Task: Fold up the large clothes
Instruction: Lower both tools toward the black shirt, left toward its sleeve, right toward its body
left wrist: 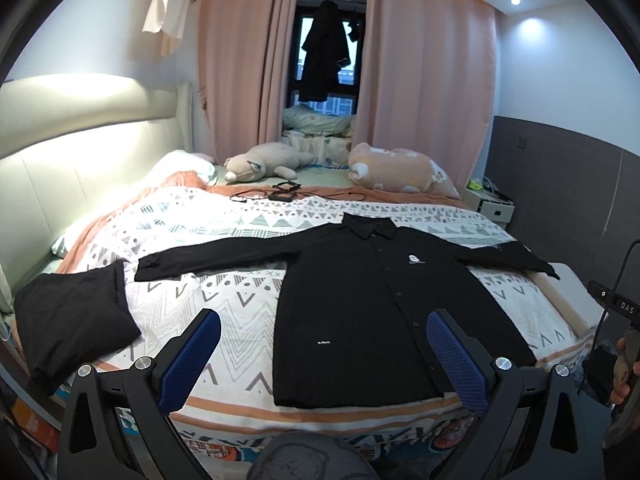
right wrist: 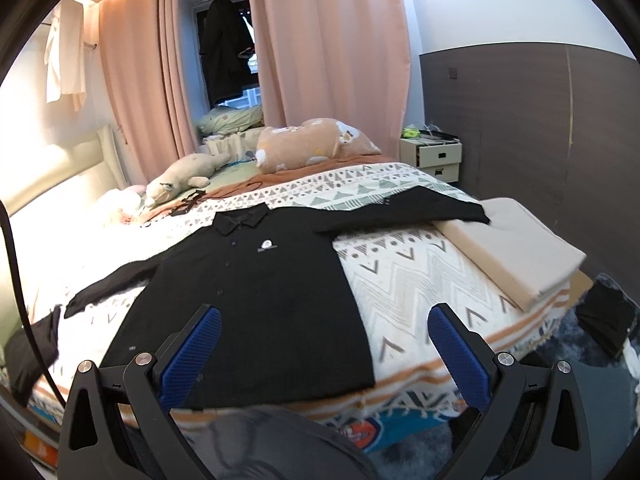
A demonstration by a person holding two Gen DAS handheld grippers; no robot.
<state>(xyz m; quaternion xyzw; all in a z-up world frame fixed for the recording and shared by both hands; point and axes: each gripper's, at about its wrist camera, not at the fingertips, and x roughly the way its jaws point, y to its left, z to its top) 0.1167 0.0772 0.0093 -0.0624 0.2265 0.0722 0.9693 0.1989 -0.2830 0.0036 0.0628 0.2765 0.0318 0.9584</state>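
Note:
A black long-sleeved button shirt (left wrist: 372, 312) lies flat and face up on the patterned bedspread (left wrist: 224, 300), sleeves spread to both sides, collar toward the far side. It also shows in the right wrist view (right wrist: 256, 304). My left gripper (left wrist: 324, 332) is open and empty, held above the near bed edge by the shirt's hem. My right gripper (right wrist: 324, 332) is open and empty, above the shirt's lower right part. A folded black garment (left wrist: 72, 320) lies at the bed's left edge.
Two plush toys (left wrist: 264, 162) (left wrist: 396, 170) and black cables (left wrist: 280, 192) lie at the far side of the bed. A beige cushion (right wrist: 516, 240) sits on the right bed edge. A nightstand (right wrist: 436, 156) stands by the right wall. A black item (right wrist: 608, 316) lies on the floor.

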